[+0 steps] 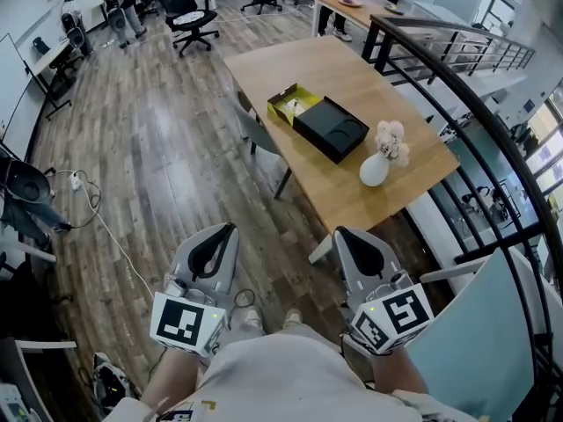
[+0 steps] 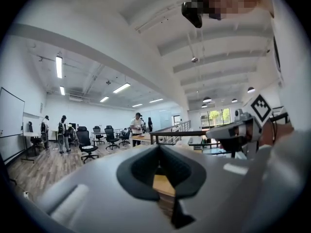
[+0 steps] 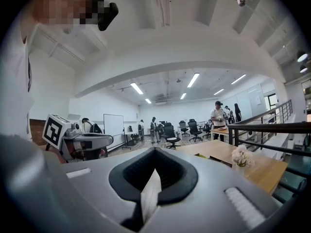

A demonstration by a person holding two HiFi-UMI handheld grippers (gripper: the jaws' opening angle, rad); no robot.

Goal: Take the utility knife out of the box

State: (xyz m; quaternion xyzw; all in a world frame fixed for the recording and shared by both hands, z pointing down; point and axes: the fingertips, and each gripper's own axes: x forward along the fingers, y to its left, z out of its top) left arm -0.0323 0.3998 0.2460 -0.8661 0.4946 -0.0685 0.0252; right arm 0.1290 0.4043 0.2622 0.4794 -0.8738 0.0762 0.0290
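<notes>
On the wooden table (image 1: pixel 352 73) ahead lies an open yellow-green box (image 1: pixel 294 104) with a pale item inside; whether that is the utility knife I cannot tell. A black lid or tray (image 1: pixel 331 127) rests against it. Both grippers are held close to my body, well short of the table. My left gripper (image 1: pixel 222 238) has its jaws together with nothing between them, and so does my right gripper (image 1: pixel 349 243). In the right gripper view the table (image 3: pixel 265 171) and box (image 3: pixel 221 160) show at the right, beyond the shut right gripper (image 3: pixel 154 153). The left gripper (image 2: pixel 159 148) looks level across the room.
A white vase with flowers (image 1: pixel 378 163) stands on the table's near end. A grey chair (image 1: pixel 255 134) is tucked at the table's left side. A dark railing (image 1: pixel 457 82) runs along the right. Office chairs (image 1: pixel 189 11) and people stand far back. A cable (image 1: pixel 110 231) lies on the floor.
</notes>
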